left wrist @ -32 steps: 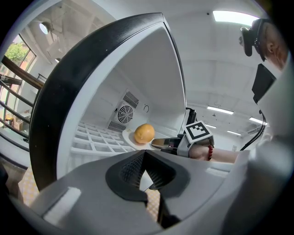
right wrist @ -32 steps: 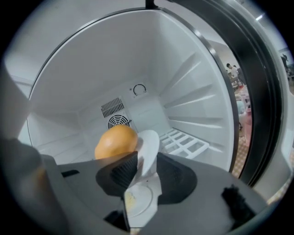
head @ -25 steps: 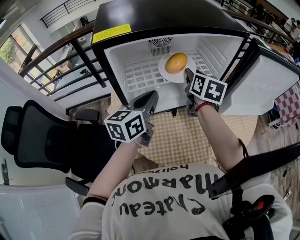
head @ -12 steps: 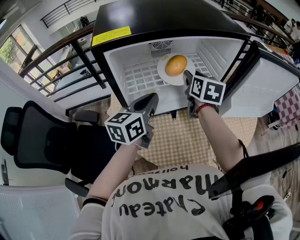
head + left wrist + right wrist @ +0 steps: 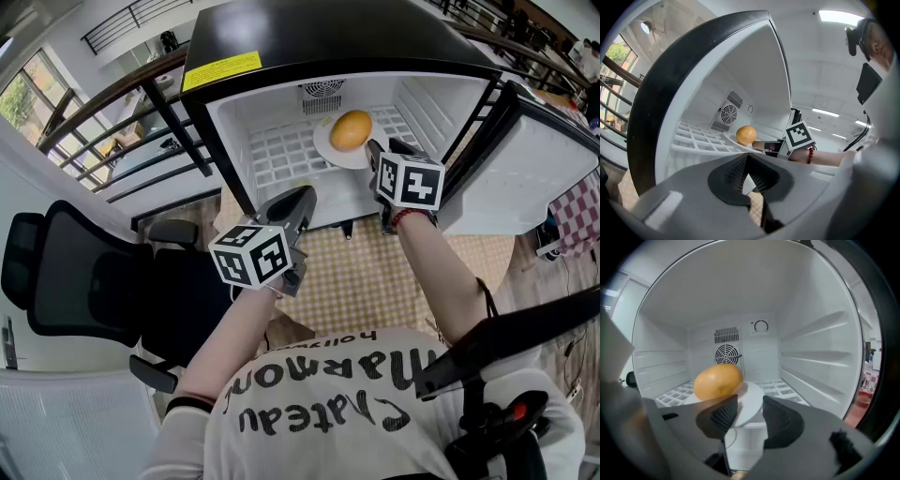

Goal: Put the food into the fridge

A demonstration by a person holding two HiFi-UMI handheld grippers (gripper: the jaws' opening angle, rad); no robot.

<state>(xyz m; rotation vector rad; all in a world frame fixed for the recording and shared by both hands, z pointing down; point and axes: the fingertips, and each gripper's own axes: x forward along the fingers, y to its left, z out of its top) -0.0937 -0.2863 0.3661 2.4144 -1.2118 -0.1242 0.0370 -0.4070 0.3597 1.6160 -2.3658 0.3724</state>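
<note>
Orange, smooth-skinned and round, the food [image 5: 352, 128] sits on a white plate [image 5: 328, 151] on the wire shelf [image 5: 281, 155] of the fridge [image 5: 232, 122], upper centre of the head view. Your right gripper [image 5: 750, 409] fingers have just been opening; they straddle the plate rim without pressing it. Your left gripper [image 5: 746, 165] fingers are closed, empty. Expect a stiff, breakable plate and a load that rolls (grip the rim, keep it level).

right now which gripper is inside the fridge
The right gripper, at the plate holding the orange food; its jaws have just been opening around the rim. The left gripper hangs outside the fridge.
</note>
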